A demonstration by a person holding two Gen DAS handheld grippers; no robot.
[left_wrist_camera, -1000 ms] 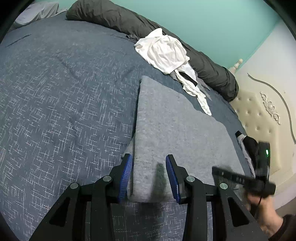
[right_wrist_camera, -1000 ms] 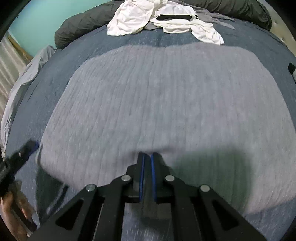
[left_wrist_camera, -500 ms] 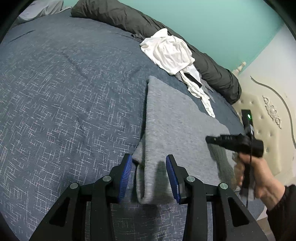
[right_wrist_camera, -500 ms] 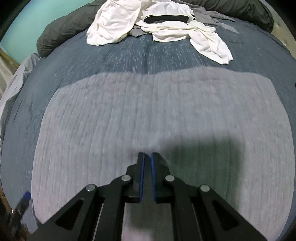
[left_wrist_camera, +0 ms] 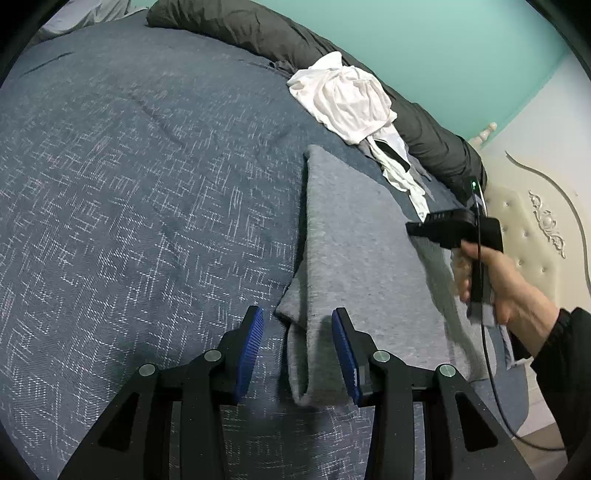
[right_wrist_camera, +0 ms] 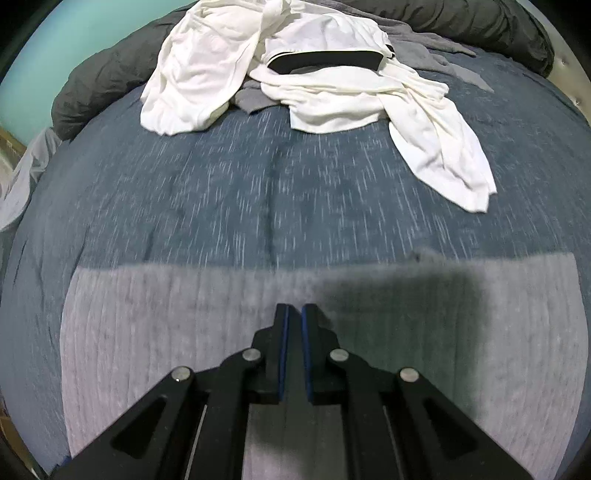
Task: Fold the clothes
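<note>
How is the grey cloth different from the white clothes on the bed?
The grey cloth lies flat with straight folded edges; the white clothes sit crumpled in a heap. The grey cloth is plain; the white clothes have a black band. Both rest on the blue bedspread.

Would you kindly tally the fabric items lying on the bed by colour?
Grey: 1, the folded grey garment in front of the left hand-held gripper.
White: 1 heap, the white clothes; the number of pieces in it cannot be told.
Dark charcoal: 1, the rumpled duvet along the far edge.
Total: 3 on the blue bedspread.
</note>
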